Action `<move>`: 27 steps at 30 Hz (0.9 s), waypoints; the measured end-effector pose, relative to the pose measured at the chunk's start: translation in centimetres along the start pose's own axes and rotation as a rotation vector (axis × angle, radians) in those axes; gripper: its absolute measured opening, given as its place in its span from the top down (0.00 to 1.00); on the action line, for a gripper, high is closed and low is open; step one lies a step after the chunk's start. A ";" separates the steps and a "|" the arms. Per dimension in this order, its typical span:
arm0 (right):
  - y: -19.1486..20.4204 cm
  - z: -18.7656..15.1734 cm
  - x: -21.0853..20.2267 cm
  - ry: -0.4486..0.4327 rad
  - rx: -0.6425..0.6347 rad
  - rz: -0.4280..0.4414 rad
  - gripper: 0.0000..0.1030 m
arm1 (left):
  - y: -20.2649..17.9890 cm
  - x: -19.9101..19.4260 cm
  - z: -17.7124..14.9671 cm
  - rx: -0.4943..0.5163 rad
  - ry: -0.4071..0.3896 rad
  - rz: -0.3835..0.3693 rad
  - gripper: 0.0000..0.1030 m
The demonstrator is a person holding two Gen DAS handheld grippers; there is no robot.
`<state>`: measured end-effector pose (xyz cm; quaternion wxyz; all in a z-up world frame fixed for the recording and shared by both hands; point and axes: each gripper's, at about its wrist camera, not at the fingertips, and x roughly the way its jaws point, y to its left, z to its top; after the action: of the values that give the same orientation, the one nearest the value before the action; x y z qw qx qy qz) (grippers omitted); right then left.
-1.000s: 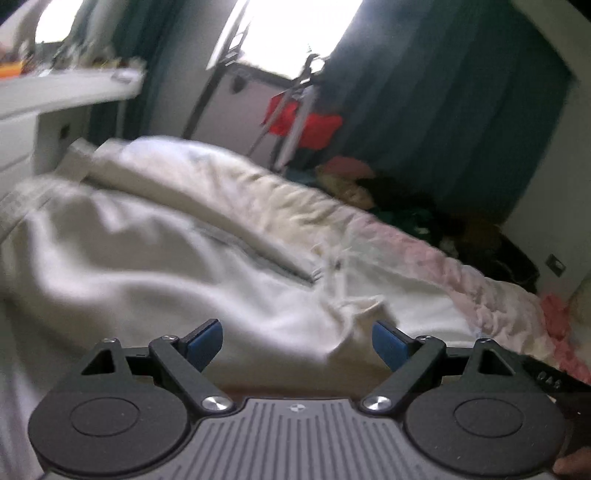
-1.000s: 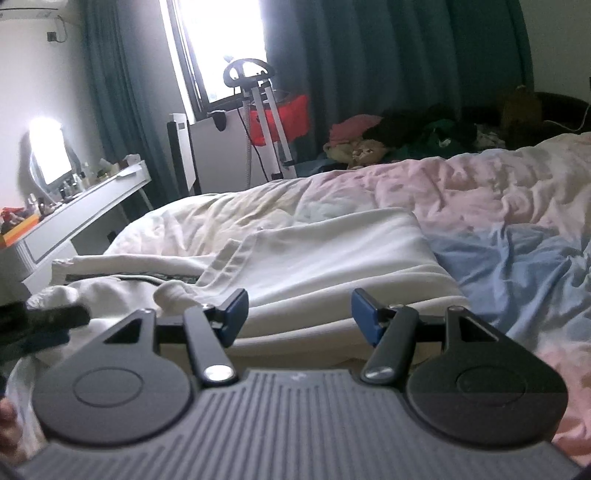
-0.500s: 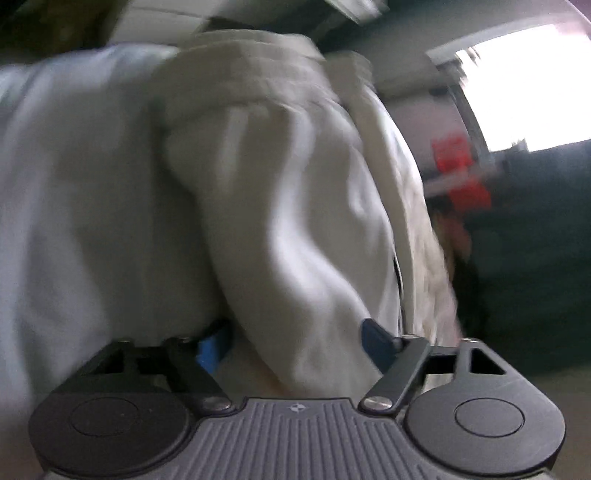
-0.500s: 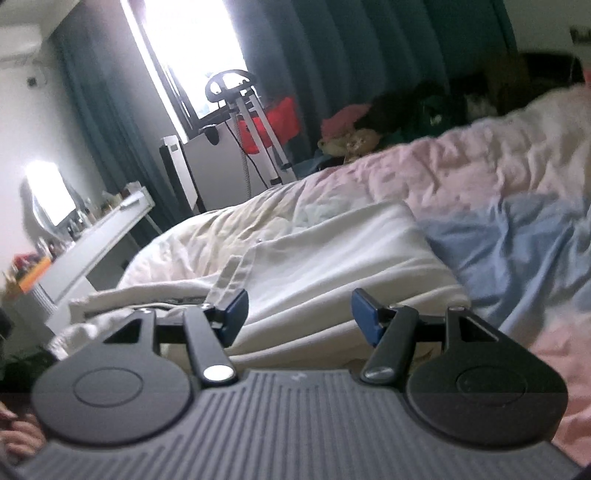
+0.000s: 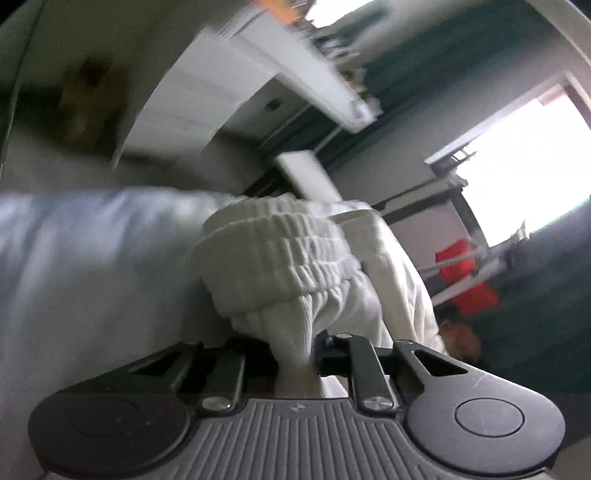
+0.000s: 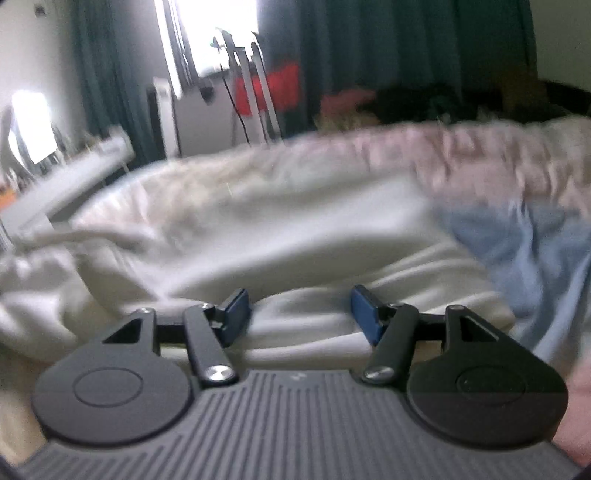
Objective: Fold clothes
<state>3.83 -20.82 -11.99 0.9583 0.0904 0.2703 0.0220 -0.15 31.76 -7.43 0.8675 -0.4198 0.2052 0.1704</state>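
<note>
A cream white garment (image 6: 288, 236) lies spread on the bed in the right wrist view. Its ribbed elastic band (image 5: 280, 258) fills the middle of the left wrist view, bunched and lifted. My left gripper (image 5: 295, 354) is shut on that ribbed cloth, which hides the blue pads. My right gripper (image 6: 299, 314) is open, its blue pads (image 6: 236, 310) apart, low over the garment's near edge with nothing pinched between them. The right wrist view is blurred by motion.
The bed carries a pink and blue quilt (image 6: 517, 221) to the right of the garment. A white dresser (image 5: 236, 96) stands on the left, with a window (image 6: 214, 33), dark teal curtains (image 6: 388, 44) and a metal stand with red cloth (image 6: 266, 85) behind the bed.
My left gripper has swung left and tilted, then closed on the garment's ribbed band. My right gripper stays open and has shifted a little over the garment.
</note>
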 end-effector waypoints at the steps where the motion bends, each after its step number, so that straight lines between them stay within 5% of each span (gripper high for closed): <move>1: 0.1 -0.3 0.2 0.006 -0.014 -0.009 0.39 | -1.7 -0.7 -0.1 0.091 -0.043 -0.010 0.86; 5: 0.0 0.9 -0.7 0.017 0.023 -0.002 0.38 | -9.3 -3.2 -1.2 0.405 -0.173 -0.043 0.86; 10: -2.3 3.2 -3.5 0.065 0.241 0.044 0.38 | -20.0 -6.4 -4.8 0.602 -0.272 -0.157 0.86; 14: -5.4 4.7 -6.6 0.005 0.319 0.003 0.36 | -29.3 -8.3 -10.9 0.754 -0.286 -0.314 0.86; 19: -10.4 5.0 -10.1 -0.074 0.550 0.111 0.35 | -32.1 -5.8 -21.4 0.881 -0.168 -0.367 0.87; 27: -17.6 4.4 -10.7 -0.157 0.786 0.117 0.36 | -36.5 -1.9 -38.2 1.080 0.027 -0.449 0.87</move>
<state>-3.15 -39.78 -6.05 0.8654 0.4667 0.1787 -0.0355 7.19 -20.47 -3.96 0.9708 0.0467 0.1798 -0.1520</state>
